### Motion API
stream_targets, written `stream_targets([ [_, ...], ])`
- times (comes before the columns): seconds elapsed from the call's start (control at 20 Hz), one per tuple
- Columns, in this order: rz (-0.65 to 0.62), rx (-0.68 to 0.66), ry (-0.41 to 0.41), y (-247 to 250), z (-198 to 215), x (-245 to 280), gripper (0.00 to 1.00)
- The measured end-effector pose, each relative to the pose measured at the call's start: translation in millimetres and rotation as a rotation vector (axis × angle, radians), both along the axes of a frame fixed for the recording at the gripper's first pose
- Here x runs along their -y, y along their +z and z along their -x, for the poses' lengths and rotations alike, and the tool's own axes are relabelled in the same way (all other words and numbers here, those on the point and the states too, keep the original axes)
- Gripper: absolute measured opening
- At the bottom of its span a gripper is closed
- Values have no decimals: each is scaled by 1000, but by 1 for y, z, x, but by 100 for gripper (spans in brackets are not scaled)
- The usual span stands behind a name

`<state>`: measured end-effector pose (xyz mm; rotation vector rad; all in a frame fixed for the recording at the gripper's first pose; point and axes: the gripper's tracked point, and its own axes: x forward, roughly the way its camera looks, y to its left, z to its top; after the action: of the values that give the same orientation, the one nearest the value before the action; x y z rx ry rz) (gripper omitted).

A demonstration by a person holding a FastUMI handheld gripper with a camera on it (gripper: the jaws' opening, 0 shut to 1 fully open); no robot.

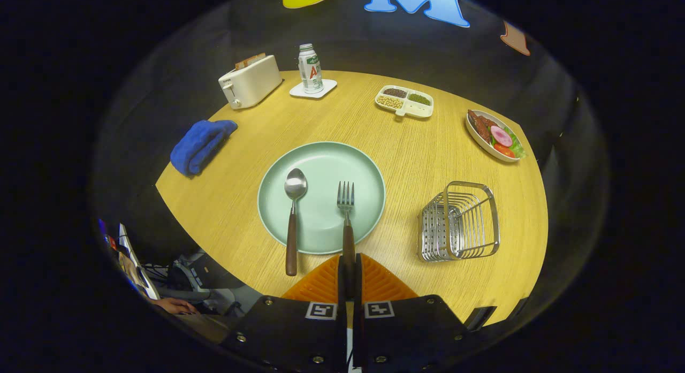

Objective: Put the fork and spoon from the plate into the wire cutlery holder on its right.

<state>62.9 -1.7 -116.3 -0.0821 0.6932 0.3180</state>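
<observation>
A pale green plate (321,164) lies in the middle of the round wooden table. On it rest a spoon (293,212) on the left and a fork (346,212) on the right, both with dark wooden handles pointing toward me. My gripper (349,274) has its orange fingers (321,282) closed together on the fork's handle end, at the plate's near rim. The fork's tines still lie on the plate. The empty wire cutlery holder (459,222) stands on the table to the right of the plate.
A blue cloth (200,145) lies left of the plate. At the back stand a white toaster (250,81), a bottle (310,68) on a coaster, a divided dish of beans (404,101) and a salad dish (495,136). A person's hand (174,306) shows below the table's near left edge.
</observation>
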Motion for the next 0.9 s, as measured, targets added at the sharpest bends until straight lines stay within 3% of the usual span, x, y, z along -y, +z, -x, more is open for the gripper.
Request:
stream_targets([
  [0.5, -21, -80, 39, 67, 39, 45, 5],
  [0.9, 9, -86, -50, 91, 55, 118, 5],
])
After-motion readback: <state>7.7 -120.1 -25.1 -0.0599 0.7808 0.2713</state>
